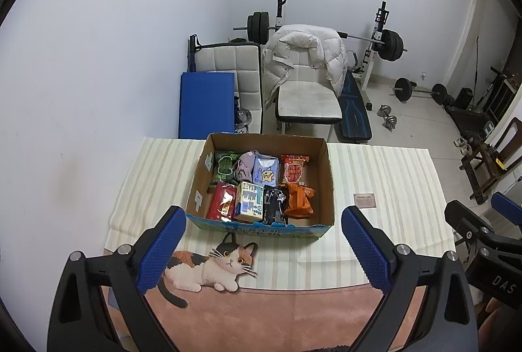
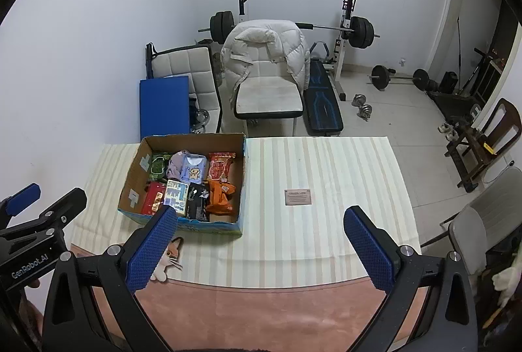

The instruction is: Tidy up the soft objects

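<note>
Inside cardboard box (image 1: 323,188): snack packets (image 1: 294,169), folded clothes (image 1: 266,169).

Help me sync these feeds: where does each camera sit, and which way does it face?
Left wrist: on the open left gripper, facing the cardboard box head-on; right gripper at right edge.
Right wrist: on the open right gripper, facing striped cloth; left gripper at left edge.
Shared: box, cloth, white chair.

one cardboard box (image 1: 328,188), eight soft packets, two chairs, one table
</note>
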The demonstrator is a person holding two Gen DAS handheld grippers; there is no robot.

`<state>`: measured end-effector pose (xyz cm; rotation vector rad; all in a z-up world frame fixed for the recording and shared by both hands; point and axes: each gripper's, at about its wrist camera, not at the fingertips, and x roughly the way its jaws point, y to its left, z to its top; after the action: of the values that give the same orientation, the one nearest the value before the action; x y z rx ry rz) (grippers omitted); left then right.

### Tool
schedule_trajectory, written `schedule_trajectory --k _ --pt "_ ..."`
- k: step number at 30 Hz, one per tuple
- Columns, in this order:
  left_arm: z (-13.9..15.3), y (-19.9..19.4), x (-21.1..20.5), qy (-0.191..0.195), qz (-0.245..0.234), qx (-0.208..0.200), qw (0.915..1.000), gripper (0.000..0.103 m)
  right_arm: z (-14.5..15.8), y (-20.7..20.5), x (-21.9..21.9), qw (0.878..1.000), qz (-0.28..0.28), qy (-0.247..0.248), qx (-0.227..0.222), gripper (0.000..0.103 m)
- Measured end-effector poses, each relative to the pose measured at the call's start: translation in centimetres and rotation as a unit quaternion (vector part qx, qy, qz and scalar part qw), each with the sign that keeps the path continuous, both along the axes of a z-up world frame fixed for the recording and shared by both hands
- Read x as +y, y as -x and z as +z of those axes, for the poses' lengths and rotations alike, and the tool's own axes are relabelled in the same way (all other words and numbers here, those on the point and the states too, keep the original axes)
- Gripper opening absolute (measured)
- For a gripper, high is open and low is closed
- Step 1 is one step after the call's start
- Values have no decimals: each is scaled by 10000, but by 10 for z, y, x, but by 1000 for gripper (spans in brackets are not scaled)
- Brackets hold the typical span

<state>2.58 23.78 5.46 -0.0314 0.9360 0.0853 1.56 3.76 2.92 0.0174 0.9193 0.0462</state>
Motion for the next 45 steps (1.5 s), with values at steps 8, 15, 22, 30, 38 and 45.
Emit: schedule_trajectory --k 8,15,22,30,38,45 --pt "-2 1 1 9 14 -12 10000 98 1 1 -2 10000 -2 40 -29 103" --pt "-4 2 4 6 40 8 10000 98 2 2 -5 10000 12 57 -54 103" --pt "-5 4 5 14 34 30 10000 98 4 3 -7 10000 49 81 -26 103" --pt "-7 5 6 1 44 19 10000 98 2 4 -8 10000 72 58 1 103" --pt "-7 5 6 11 34 15 10000 98 1 7 -11 9999 83 70 -11 103" --pt "-7 6 7 11 37 22 10000 98 2 8 -13 9999 95 90 -27 103"
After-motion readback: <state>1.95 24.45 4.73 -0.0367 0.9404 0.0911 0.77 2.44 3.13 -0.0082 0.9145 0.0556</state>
